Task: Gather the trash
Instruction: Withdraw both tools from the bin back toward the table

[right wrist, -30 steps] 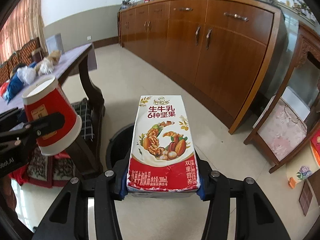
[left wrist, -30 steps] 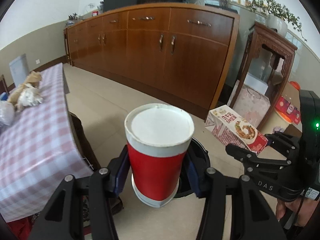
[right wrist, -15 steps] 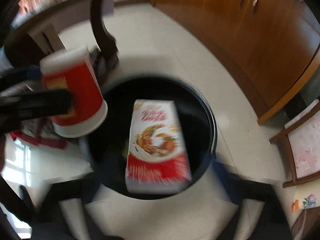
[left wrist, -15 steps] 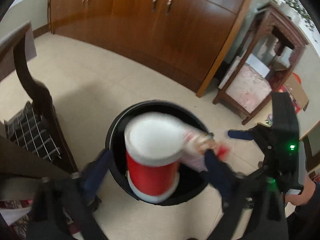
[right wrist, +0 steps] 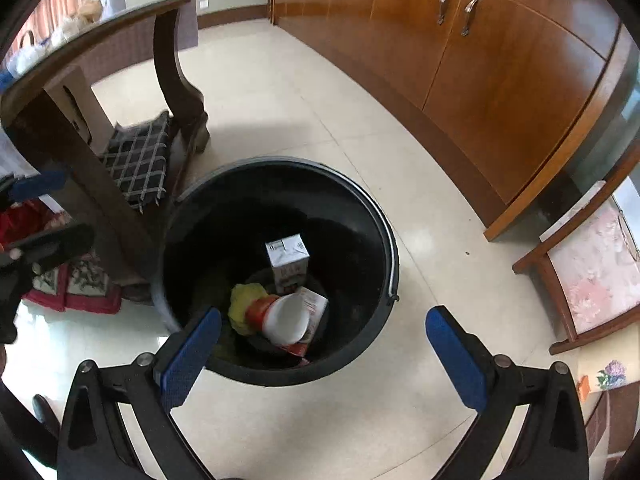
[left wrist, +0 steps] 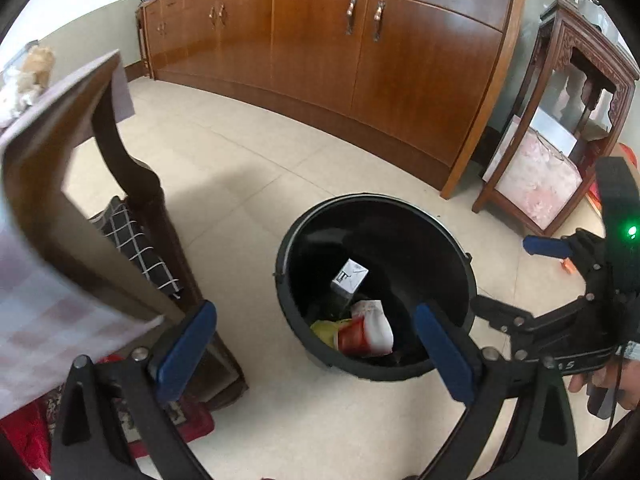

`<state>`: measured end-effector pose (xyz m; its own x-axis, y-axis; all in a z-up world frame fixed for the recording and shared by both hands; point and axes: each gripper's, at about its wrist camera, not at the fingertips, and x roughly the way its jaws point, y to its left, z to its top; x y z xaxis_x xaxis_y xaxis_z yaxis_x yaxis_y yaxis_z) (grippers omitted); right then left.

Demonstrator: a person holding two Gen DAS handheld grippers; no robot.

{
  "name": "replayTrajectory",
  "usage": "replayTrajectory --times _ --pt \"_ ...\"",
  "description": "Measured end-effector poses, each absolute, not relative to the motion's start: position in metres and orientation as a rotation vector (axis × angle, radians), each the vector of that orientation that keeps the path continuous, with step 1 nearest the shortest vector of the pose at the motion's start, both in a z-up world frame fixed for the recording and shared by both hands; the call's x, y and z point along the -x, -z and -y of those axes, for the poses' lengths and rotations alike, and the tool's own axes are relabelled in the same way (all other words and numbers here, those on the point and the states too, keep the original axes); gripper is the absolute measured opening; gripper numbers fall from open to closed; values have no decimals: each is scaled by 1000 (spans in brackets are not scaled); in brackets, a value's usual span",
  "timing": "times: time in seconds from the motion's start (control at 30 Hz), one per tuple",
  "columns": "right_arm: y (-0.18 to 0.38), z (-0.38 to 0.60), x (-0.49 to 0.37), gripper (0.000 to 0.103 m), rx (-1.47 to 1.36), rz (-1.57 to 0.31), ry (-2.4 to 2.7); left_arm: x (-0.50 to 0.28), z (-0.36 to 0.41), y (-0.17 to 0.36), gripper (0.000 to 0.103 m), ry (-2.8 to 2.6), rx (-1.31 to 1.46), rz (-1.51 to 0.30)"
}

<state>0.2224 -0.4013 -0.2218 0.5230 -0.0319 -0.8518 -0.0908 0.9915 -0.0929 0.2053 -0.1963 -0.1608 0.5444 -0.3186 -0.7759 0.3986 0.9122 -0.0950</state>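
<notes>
Left tongs (left wrist: 316,340) stood apart, empty, above near rim of black bin (left wrist: 460,248). Right tongs (right wrist: 324,344) likewise apart, empty. Red cup (right wrist: 282,318) and milk carton (right wrist: 288,262) lay at bin bottom. Recommended: lift both clear of rim before heading for counter (left wrist: 36,128), where more trash (left wrist: 24,80) sat.

Open bin mouth (right wrist: 390,240) (table leg (right wrist: 176,68) beside)
</notes>
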Motion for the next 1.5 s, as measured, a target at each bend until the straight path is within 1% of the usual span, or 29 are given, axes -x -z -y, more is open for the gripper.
replayTrajectory --times 0.27,0.6,1.0,1.5 --pt "188 378 -198 103 84 -969 -26 -197 169 150 100 376 -88 -866" --pt "149 336 -173 103 70 -894 -56 -170 127 119 100 293 -70 -809" --pt "92 268 -159 103 120 -770 -144 -141 66 82 100 176 -19 -716" --pt "46 190 -154 103 170 -654 -276 -109 -19 41 101 28 70 -619"
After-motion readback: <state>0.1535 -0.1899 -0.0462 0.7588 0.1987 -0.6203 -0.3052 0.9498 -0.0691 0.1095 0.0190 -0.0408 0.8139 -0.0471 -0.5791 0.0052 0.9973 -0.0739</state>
